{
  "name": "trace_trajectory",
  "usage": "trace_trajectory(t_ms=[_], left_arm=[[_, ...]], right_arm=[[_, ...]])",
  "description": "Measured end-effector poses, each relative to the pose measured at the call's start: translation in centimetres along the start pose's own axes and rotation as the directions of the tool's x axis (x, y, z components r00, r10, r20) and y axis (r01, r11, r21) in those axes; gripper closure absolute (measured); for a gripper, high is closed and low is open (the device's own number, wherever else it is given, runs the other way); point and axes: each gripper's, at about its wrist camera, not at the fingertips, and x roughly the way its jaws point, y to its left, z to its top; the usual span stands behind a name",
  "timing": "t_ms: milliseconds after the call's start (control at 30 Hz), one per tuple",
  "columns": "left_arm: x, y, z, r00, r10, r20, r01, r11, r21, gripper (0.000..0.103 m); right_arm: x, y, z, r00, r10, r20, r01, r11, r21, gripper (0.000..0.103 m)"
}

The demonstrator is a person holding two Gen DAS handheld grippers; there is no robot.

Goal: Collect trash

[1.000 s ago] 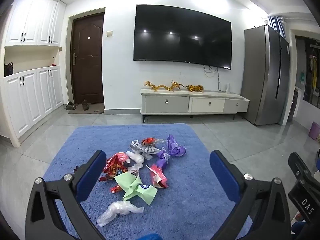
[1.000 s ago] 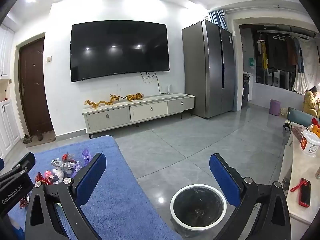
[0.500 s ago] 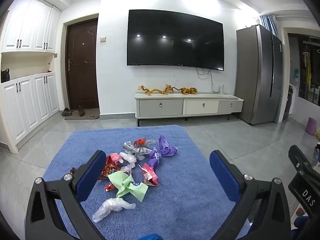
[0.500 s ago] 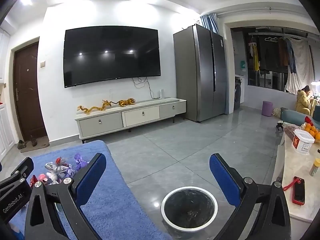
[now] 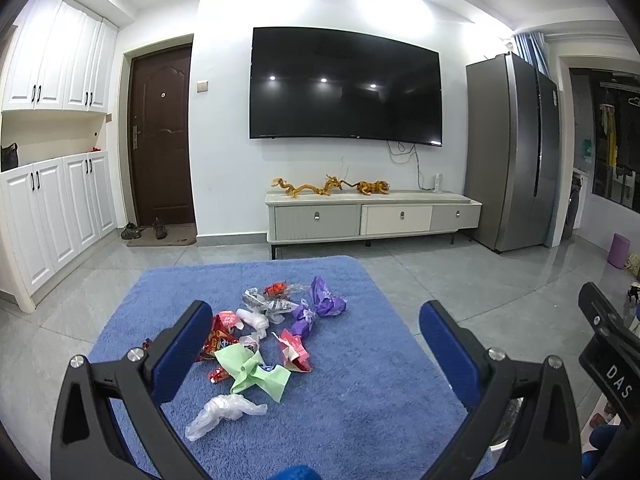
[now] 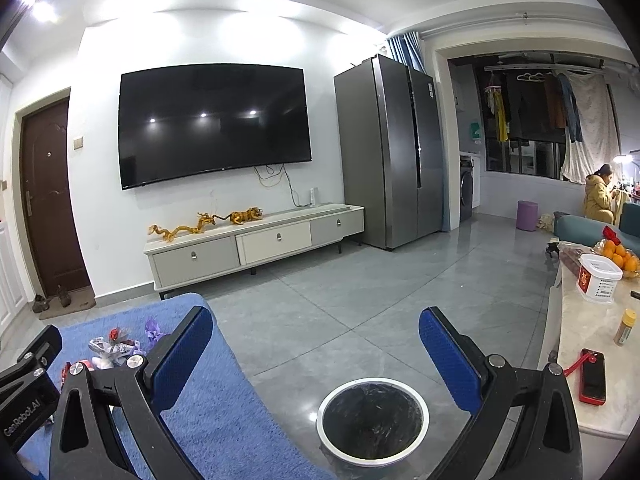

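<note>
**Both grippers lift back from the rug, nothing picked up yet**

Over the last second both grippers have tipped up and drawn back a little. From the left one, the trash pile now sits lower and smaller than it did, with more of the TV wall showing above it; from the right one, the bin has slid rightward and the room has opened out. I read that as lining up rather than reaching: the collecting has not begun, and every scrap is on the rug.

The left gripper hangs above the near edge of the rug, pointed across the pile, its blue pads spread wide with nothing between them. The pile lies just ahead of it: a green paper and a clear plastic bag closest, red wrappers to the left, purple ones farther off. The bag or the green paper looks the easiest first grab.

The right gripper is also wide apart and empty, held over the grey floor with the black-lined bin almost directly below and ahead, just off the rug's right edge. A table with a phone stands to its right.

The bin looks empty, so the whole job is still ahead.
</note>
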Motion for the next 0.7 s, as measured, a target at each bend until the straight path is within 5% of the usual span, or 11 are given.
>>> trace_trajectory(t_ms=[700], left_arm=[[-1.5,-0.5,0.1,0.999,-0.025,0.028,0.025,1.000,0.013,0.000]], right_arm=[[-0.3,-0.5,-0.1,0.999,-0.021,0.035,0.020,1.000,0.023,0.000]])
